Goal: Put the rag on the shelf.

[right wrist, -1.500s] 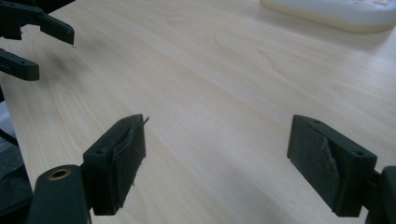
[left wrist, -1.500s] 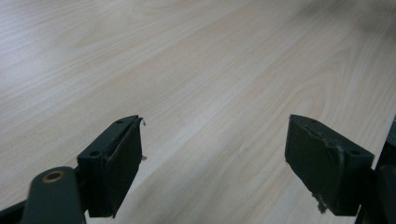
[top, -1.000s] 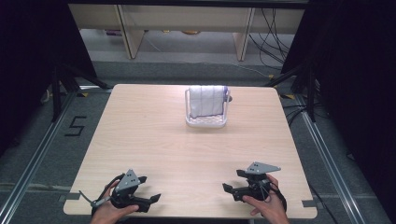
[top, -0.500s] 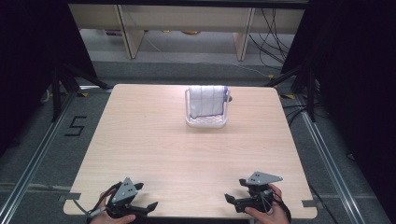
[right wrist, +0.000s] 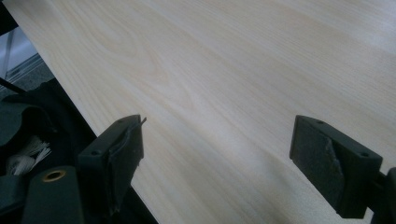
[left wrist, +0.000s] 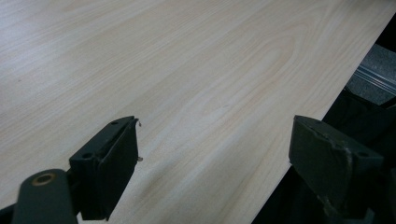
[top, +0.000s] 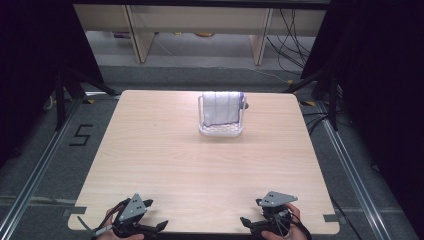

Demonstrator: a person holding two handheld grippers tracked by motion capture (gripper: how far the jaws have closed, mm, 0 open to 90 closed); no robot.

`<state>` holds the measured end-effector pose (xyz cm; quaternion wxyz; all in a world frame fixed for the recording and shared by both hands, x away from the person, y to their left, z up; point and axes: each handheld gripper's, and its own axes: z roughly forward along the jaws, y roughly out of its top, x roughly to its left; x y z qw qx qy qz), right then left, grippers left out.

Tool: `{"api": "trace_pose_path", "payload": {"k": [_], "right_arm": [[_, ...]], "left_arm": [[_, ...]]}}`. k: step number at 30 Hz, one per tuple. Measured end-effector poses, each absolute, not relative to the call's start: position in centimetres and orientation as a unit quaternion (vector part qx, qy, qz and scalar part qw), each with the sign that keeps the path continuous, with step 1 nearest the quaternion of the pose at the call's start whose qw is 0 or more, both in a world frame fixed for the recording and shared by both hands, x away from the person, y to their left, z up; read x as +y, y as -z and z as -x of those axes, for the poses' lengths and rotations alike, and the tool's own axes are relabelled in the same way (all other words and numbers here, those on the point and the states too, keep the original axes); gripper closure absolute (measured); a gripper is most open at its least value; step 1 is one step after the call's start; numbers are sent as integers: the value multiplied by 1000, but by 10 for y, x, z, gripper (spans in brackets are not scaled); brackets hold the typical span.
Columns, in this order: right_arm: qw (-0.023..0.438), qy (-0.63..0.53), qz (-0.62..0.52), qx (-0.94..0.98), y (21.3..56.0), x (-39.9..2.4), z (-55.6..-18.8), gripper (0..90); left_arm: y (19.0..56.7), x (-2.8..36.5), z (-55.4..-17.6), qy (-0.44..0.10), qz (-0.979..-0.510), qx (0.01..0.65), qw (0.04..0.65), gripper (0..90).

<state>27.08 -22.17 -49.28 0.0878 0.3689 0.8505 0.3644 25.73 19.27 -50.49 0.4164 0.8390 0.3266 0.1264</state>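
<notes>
White folded cloth with purple lines draped in small white rack, counter 12 o'clock | soft, light; pinch top fold | left claw, right claw both gaping, empty, 6 o'clock edge

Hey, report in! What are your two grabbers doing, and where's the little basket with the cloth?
Left gripper, right gripper: open, empty, near table edge. Basket with cloth: far side, untouched. Table between bare.

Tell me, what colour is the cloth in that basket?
White cloth with thin purple lines, clearest in the high view.
</notes>
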Motion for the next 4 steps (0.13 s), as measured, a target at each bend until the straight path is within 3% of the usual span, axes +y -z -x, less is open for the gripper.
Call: {"api": "trace_pose_path", "payload": {"k": [4], "right_arm": [[88,-366,-371,849,493,-223,-271,182]], "left_arm": [[505,192,-258,-128,-841,324,412,155]]}}
